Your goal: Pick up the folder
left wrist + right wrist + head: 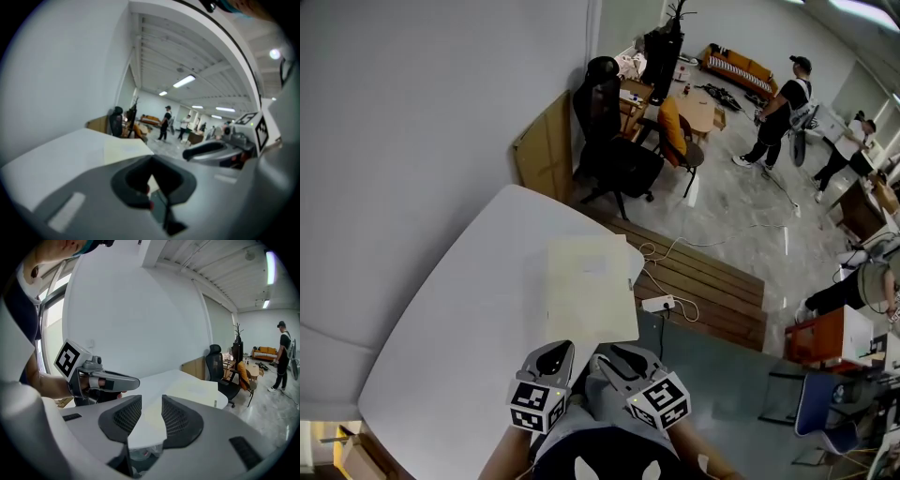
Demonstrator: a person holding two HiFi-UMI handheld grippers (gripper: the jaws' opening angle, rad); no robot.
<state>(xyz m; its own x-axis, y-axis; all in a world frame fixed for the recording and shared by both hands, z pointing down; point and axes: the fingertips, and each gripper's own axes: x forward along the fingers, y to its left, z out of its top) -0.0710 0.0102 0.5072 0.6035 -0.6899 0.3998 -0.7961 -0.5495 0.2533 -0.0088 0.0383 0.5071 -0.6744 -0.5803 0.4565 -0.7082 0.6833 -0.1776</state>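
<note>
— Now, where to look for the folder [591, 286]?
— Flat on the white counter [459, 319], toward its right edge, straight ahead of both hands. Lies with the long axis running near to far, the near short edge just beyond the tools.

— And which one to trust with it?
— Probably the right claw [617, 354]. Stands with jaws apart and nothing pressed between them, lined up on that near edge, close to the near right corner. Looks through the gap straight along the pale sheet.

— No use for the left claw [555, 354]?
— Closed tight and empty, beside the near left corner. About as near as the other, yet needs opening first.

— So what to mind?
— Seems to lie flush on the counter, with hardly any edge to bite. Likely calls for a low forward slide along the long axis, one jaw under the near edge. Hard to tell whether that edge overhangs at all.
</note>
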